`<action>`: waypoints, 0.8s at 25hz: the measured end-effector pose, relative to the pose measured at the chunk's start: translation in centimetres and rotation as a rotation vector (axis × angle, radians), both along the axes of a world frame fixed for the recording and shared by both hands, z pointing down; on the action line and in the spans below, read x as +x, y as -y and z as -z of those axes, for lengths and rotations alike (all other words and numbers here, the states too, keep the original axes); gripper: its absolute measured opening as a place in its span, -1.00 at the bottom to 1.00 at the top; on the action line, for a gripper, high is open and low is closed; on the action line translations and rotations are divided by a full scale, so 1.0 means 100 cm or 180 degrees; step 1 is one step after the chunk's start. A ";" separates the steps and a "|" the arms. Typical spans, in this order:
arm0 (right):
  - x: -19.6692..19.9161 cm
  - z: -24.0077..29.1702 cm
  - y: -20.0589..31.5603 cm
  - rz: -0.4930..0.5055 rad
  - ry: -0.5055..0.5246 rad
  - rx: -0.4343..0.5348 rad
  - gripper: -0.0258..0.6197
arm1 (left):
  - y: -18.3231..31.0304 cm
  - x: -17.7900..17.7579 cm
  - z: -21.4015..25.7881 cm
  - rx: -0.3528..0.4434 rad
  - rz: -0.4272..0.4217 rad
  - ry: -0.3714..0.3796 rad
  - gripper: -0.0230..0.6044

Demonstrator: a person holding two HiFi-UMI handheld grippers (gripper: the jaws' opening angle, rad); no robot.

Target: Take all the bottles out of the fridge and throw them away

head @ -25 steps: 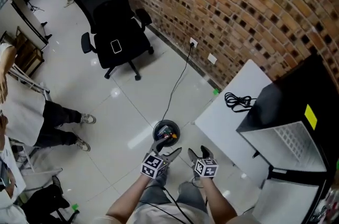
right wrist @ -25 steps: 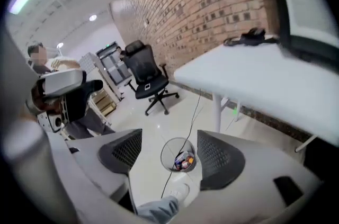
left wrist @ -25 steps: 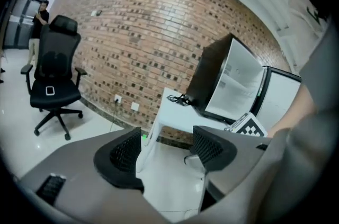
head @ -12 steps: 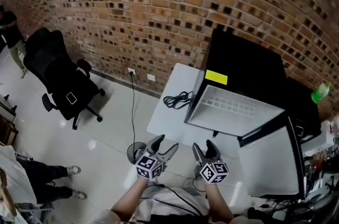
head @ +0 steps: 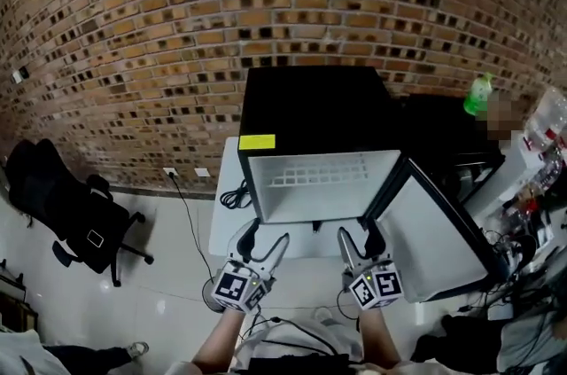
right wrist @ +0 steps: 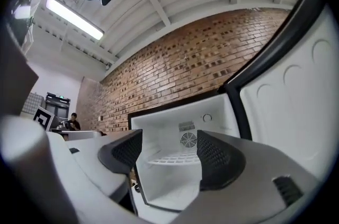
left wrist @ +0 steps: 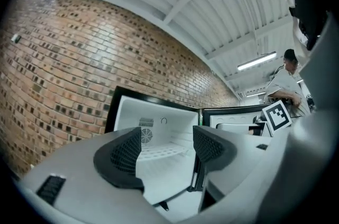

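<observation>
Black fridge, white inside, against red-brown brick.
The fingers [left wrist: 126, 157] have dark grey pads with a fine dotted grid, set on pale grey bodies; behind them the marker cubes [head: 235, 287] show black-and-white squares. Ahead of the fingers the fridge [head: 314, 103] is black outside and white within, with a yellow sticker [head: 257, 142] on its top edge. The wall [head: 177, 19] beyond is red-brown brick flecked with darker bricks. Far right of the fingers stands a green bottle [head: 478, 94]; to their left, a black chair [head: 62, 214] on a pale glossy floor [head: 168, 293].

Black fridge [head: 310, 107] with its door [head: 430, 231] swung open rightward, white inside, wire shelf [head: 319, 176]; green bottle [head: 478, 94] upright right of the fridge.
</observation>
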State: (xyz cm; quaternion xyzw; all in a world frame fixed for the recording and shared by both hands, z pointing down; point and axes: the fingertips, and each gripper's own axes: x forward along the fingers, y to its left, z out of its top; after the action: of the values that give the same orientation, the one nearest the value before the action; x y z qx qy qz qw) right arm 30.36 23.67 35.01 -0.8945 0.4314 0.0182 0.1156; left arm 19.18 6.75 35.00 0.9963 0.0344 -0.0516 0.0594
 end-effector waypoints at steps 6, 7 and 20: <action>0.009 0.019 -0.025 -0.0137 -0.0271 -0.0213 0.13 | -0.013 0.014 0.010 0.0129 0.0031 -0.0057 0.01; 0.008 0.019 -0.026 -0.0120 -0.0274 -0.0228 0.13 | -0.015 0.014 0.011 0.0122 0.0040 -0.0054 0.01; -0.001 0.013 -0.006 0.0081 -0.0277 -0.0348 0.11 | -0.004 0.005 0.019 0.0227 0.0137 -0.0077 0.01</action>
State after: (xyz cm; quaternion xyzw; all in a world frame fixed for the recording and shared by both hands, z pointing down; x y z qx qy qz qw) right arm 30.23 24.22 33.74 -0.8923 0.4478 0.0321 0.0480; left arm 19.71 7.12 33.14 0.9976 0.0155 -0.0635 0.0223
